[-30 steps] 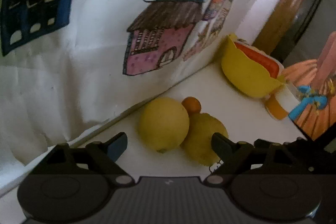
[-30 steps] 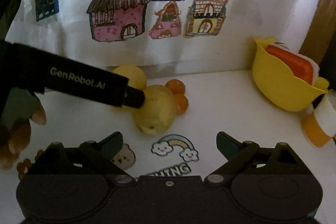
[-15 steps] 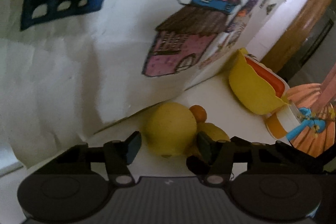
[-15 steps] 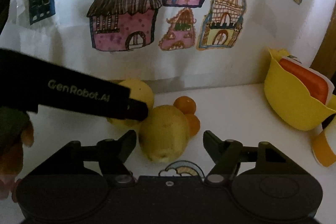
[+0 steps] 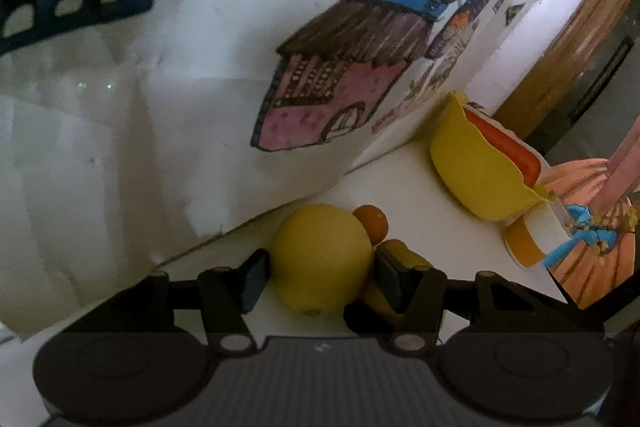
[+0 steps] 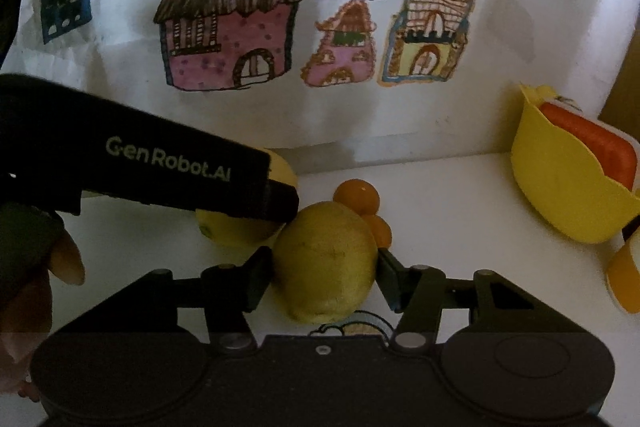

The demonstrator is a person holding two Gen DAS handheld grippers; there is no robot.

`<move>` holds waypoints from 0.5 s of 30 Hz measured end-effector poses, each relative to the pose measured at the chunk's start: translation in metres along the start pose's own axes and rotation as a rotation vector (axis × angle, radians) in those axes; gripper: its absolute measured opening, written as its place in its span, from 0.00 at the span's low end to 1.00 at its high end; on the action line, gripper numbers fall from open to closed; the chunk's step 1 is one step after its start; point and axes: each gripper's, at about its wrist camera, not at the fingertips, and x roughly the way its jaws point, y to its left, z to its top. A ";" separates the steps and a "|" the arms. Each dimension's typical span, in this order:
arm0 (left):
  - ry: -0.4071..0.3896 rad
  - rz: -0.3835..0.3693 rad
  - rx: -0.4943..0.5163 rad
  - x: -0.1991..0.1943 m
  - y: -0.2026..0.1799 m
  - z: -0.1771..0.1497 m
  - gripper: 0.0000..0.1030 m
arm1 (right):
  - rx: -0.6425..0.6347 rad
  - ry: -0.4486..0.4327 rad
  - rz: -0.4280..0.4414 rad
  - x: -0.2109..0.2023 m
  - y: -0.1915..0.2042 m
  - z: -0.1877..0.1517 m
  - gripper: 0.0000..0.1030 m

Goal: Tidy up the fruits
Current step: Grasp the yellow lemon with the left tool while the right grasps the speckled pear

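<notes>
My left tongs [image 5: 320, 275] close around a round yellow lemon [image 5: 320, 259], pads against its sides, while my right tongs [image 6: 324, 277] grip a second, duller lemon [image 6: 326, 263] just beside it on the white desk [image 6: 440, 211]. Both fruits sit on the desk, touching each other, near the back wall. Two small oranges [image 6: 358, 197] nestle behind them. Well to the right stands a yellow bowl [image 6: 560, 187] holding something red-orange, with an orange-and-white cup [image 5: 528, 243] beside it. A sheet of coloured house drawings [image 6: 232, 43] hangs behind.
</notes>
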 end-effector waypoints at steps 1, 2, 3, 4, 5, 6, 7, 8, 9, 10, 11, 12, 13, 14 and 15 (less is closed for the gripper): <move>0.003 -0.001 0.002 0.000 0.000 0.000 0.58 | 0.007 0.002 0.000 0.000 -0.001 -0.001 0.55; 0.001 -0.001 0.004 0.001 0.000 0.000 0.58 | 0.013 0.004 0.001 -0.001 -0.002 -0.002 0.55; -0.001 -0.001 0.005 0.001 0.000 0.000 0.58 | 0.019 0.007 0.002 -0.002 -0.003 -0.003 0.55; -0.003 -0.001 0.010 0.001 -0.001 0.000 0.58 | 0.026 0.009 0.001 -0.003 -0.004 -0.005 0.55; -0.003 -0.001 0.016 0.002 -0.001 0.000 0.58 | 0.032 0.013 -0.001 -0.005 -0.004 -0.006 0.55; 0.000 -0.001 0.023 0.003 -0.002 0.001 0.58 | 0.036 0.016 -0.003 -0.007 -0.005 -0.008 0.55; 0.001 -0.002 0.025 0.005 -0.003 0.001 0.58 | 0.039 0.018 -0.006 -0.010 -0.004 -0.010 0.55; 0.000 -0.002 0.022 0.005 -0.003 0.001 0.58 | 0.044 0.020 -0.009 -0.012 -0.004 -0.012 0.55; 0.001 -0.001 0.022 0.007 -0.003 0.002 0.58 | 0.050 0.022 -0.012 -0.014 -0.004 -0.014 0.55; 0.001 0.002 0.027 0.008 -0.005 0.002 0.58 | 0.054 0.026 -0.014 -0.016 -0.004 -0.016 0.55; -0.001 0.004 0.032 0.007 -0.005 0.002 0.57 | 0.057 0.028 -0.017 -0.018 -0.004 -0.018 0.55; 0.000 0.007 0.038 0.008 -0.007 0.001 0.57 | 0.062 0.030 -0.020 -0.020 -0.004 -0.019 0.55; 0.000 0.007 0.047 0.007 -0.007 0.000 0.57 | 0.070 0.032 -0.021 -0.022 -0.004 -0.021 0.55; 0.002 0.006 0.057 0.006 -0.008 -0.002 0.57 | 0.078 0.033 -0.021 -0.025 -0.004 -0.023 0.55; 0.006 0.002 0.063 0.004 -0.008 -0.003 0.57 | 0.089 0.033 -0.020 -0.027 -0.004 -0.024 0.55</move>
